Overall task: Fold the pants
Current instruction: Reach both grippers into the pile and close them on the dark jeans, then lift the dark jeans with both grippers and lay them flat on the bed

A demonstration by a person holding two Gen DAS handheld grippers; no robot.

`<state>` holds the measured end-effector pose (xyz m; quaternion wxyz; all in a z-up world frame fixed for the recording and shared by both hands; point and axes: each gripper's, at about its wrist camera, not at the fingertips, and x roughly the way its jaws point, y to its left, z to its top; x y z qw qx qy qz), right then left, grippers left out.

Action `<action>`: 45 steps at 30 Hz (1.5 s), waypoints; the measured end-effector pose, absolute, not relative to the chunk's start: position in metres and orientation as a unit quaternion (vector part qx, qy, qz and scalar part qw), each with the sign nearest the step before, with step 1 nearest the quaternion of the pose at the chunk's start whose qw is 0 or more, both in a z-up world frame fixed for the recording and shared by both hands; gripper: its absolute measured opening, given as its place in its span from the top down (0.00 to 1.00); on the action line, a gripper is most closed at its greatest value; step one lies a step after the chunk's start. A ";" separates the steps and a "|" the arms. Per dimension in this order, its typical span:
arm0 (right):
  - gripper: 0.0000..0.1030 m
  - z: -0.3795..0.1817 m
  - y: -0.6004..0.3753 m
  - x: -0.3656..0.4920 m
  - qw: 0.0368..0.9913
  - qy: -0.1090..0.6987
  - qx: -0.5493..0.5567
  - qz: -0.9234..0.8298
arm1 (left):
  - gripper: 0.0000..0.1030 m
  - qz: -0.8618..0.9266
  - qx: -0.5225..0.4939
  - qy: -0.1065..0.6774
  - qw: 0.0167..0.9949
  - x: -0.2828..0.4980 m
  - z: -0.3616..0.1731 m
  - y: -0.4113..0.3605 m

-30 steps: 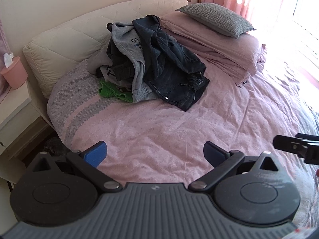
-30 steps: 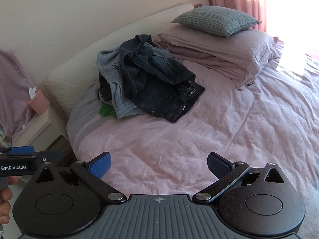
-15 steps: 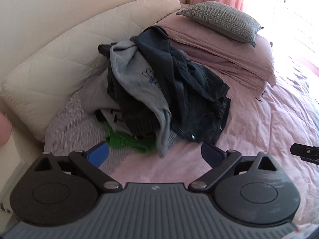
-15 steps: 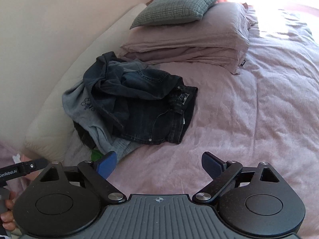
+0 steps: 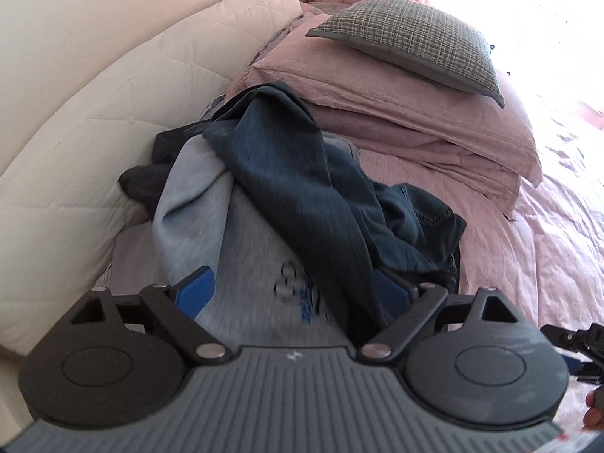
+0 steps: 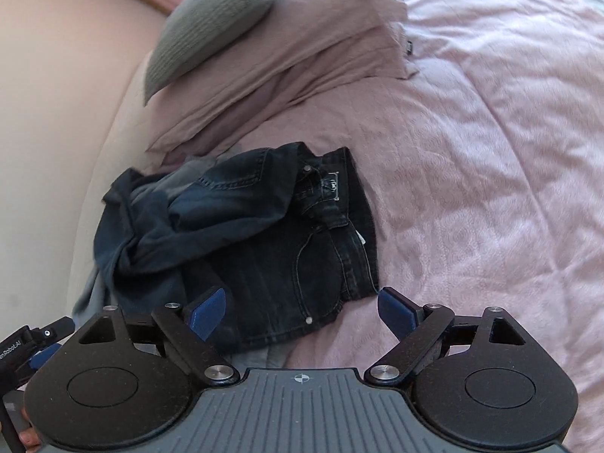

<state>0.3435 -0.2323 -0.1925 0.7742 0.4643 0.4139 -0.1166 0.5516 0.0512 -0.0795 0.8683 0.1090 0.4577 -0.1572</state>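
A heap of clothes lies on the pink bed by the headboard. Dark blue jeans are draped over a grey sweatshirt with a blurred print. In the right wrist view the jeans show their waistband, button and pocket, crumpled toward the left. My left gripper is open, just above the sweatshirt and the jeans' edge, holding nothing. My right gripper is open over the jeans' near edge, nothing between its fingers. Each gripper shows at the edge of the other's view.
A grey checked pillow rests on folded pink bedding behind the heap. The padded cream headboard runs along the left. Wrinkled pink bedspread stretches to the right. A person's fingertips show at the lower left.
Both grippers have moved in close over the clothes heap and tilted down. The heap now fills the lower middle of both views. Jaws stay open.
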 end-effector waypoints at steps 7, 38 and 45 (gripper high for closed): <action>0.17 -0.232 -0.246 0.371 0.731 0.383 0.541 -0.164 | 0.13 -0.163 0.127 0.475 0.855 0.622 -0.116 0.015; 1.00 -0.277 -0.152 0.403 0.620 0.302 0.723 -0.038 | 1.00 -0.212 0.117 0.368 0.898 0.596 -0.078 0.033; 1.00 -0.139 -0.206 0.355 0.814 0.166 0.555 -0.037 | 1.00 -0.249 0.107 0.334 0.903 0.549 -0.032 0.000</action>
